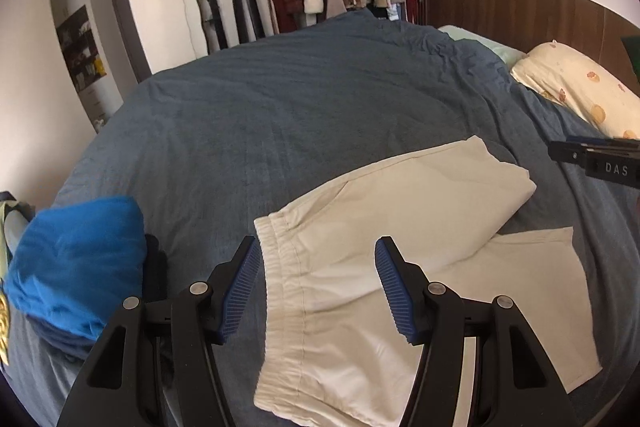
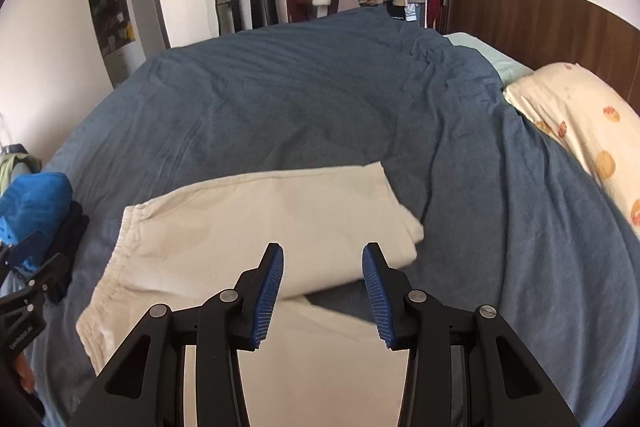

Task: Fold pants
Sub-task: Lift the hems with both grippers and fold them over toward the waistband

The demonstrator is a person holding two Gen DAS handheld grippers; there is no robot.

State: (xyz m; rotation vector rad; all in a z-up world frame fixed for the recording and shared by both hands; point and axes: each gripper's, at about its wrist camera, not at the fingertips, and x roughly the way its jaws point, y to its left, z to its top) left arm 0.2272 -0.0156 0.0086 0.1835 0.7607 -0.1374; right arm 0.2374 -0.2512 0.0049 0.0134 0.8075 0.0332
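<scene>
Through my left wrist camera, my left gripper (image 1: 318,291) sits at the bottom centre of the frame with its jaws wide and nothing between them. The cream pants (image 1: 384,239) fill the lower middle and lower right, lying on the blue bed cover (image 1: 280,107). The elastic waistband (image 1: 280,291) runs down the frame right between my blue pads, but I cannot tell whether I touch it or hover above it. One leg is doubled back on itself toward the right; the other leg lies flat below it, reaching the lower right. A blue garment (image 1: 76,267) is heaped at the lower left, and my right gripper (image 1: 596,159) shows at the right edge.

Through my right wrist camera, my right gripper (image 2: 323,295) is at the bottom centre, jaws also wide and empty. The pants (image 2: 260,227) lie across the middle, waistband at the left, the folded leg end just above my right pad, with a wedge of bed cover showing between the two legs. A pillow (image 2: 580,131) lies at the right edge.

I judge the fold only partly done: the legs are splayed apart, not stacked. Next I would need to close on the flat leg's hem and carry it over, while my left side pins or lifts the waistband so the layers stay aligned.
</scene>
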